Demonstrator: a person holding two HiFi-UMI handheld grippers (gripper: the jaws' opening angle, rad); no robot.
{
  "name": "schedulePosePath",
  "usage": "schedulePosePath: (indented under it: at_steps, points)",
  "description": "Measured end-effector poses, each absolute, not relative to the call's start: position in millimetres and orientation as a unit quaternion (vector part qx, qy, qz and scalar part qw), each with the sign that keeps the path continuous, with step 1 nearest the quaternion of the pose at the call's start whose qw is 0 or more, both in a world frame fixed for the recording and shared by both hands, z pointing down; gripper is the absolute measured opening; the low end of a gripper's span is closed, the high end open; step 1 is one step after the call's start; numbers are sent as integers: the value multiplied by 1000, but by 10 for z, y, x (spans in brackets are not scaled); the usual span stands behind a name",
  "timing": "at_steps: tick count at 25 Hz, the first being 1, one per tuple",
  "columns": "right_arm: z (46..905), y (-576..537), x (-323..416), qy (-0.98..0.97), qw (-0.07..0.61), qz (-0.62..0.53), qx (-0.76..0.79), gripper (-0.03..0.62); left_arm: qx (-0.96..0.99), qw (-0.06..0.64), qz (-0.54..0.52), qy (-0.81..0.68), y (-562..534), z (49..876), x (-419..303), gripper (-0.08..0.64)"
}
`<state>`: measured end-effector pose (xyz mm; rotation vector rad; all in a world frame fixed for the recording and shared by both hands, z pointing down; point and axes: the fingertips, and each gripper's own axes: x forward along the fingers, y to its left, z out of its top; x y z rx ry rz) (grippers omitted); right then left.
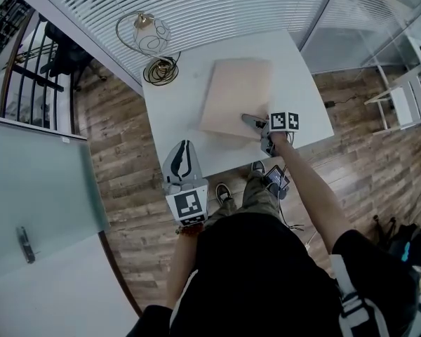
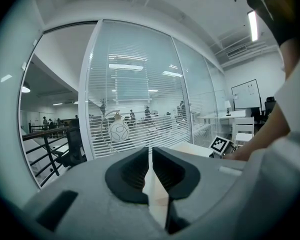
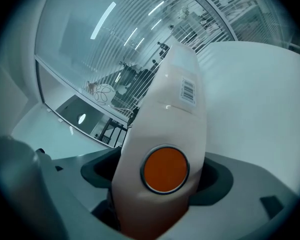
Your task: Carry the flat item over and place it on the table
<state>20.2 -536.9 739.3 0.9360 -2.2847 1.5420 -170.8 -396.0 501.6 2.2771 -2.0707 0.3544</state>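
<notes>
The flat item (image 1: 235, 97), a pale beige board, lies on the white table (image 1: 175, 111) in the head view. My right gripper (image 1: 251, 120) is at its near right corner, one jaw over the top face. In the right gripper view the flat item (image 3: 175, 114) fills the space between the jaws, showing a barcode and an orange round sticker (image 3: 165, 168). The right gripper (image 3: 162, 181) is open, with dark gaps either side of the item. My left gripper (image 1: 182, 149) hangs at the table's near left edge. In its own view the left gripper (image 2: 151, 151) is shut on nothing.
A wire-framed lamp (image 1: 144, 34) and a coiled cable (image 1: 160, 69) sit at the table's far left corner, against a glass wall with blinds. A white chair (image 1: 407, 100) stands to the right. A dark railing (image 1: 28, 62) runs at far left. The person's shoes (image 1: 224, 192) are under the near edge.
</notes>
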Motion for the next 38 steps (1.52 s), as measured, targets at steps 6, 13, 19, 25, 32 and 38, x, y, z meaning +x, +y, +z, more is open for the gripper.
schedulePosePath:
  at_steps: [6, 13, 19, 25, 32, 38]
  points:
    - [7481, -5277, 235, -771, 137, 543, 303, 370, 740, 19, 120, -662, -3881, 5037, -1657, 35]
    - [7562, -5175, 309, -776, 165, 525, 307, 392, 743, 21, 121, -658, -3827, 5043, -1621, 35]
    - [7581, -5166, 352, -775, 175, 513, 324, 403, 744, 17, 122, -657, -3787, 5033, -1638, 35]
    - [7605, -5188, 367, -774, 195, 504, 331, 413, 740, 17, 119, -661, -3755, 5030, -1703, 35]
    - [7658, -5207, 424, -760, 226, 503, 344, 422, 736, 18, 115, -667, -3771, 5013, -1772, 35]
    - [7722, -5218, 464, -750, 251, 499, 355, 428, 738, 23, 109, -666, -3842, 5033, -1765, 35]
